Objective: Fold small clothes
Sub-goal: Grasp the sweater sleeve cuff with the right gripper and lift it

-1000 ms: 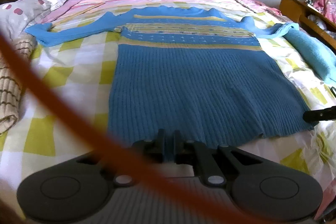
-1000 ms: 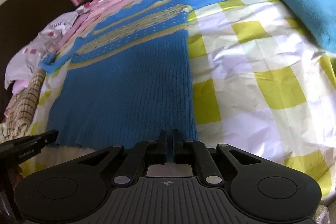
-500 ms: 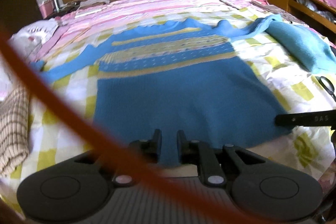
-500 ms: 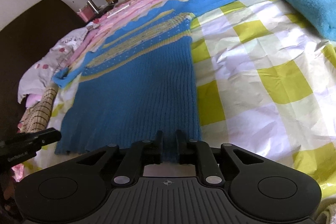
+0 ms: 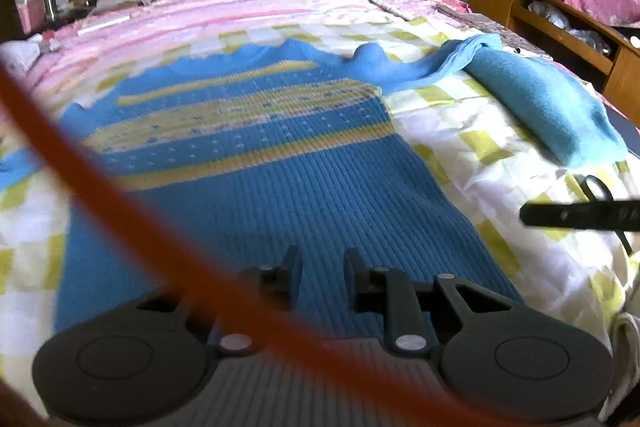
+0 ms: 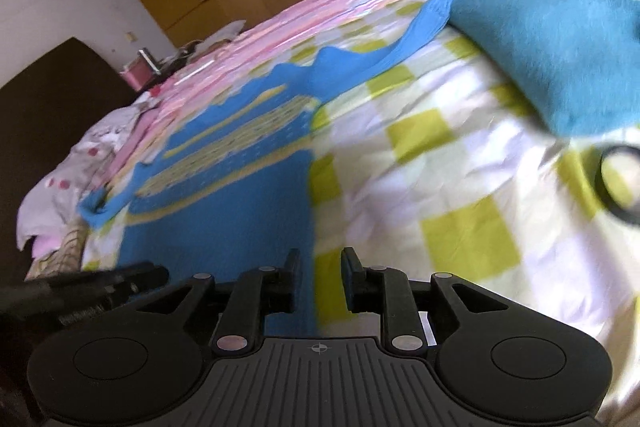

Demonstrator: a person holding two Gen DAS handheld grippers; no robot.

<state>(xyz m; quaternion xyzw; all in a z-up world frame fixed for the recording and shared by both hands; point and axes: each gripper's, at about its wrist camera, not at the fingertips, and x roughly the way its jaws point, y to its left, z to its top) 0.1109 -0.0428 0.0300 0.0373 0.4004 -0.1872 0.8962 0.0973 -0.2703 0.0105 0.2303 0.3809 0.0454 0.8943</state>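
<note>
Both tools, left tool (image 5: 320, 261) and right tool (image 6: 318, 263), hang with jaws parted, gripping nothing, over the hem of the blue ribbed knitted sweater (image 5: 260, 195), spread flat on the checked bed (image 6: 460, 187) for folding.

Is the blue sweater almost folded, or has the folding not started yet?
Hardly started. Done: the blue sweater lies spread flat on the checked bedspread, sleeves stretched out sideways. In hand: nothing; the left tongs and right tongs are both open at the bottom hem, gripping no cloth. Left: every fold, sleeves and body alike. A teal cloth lies beside it.
</note>
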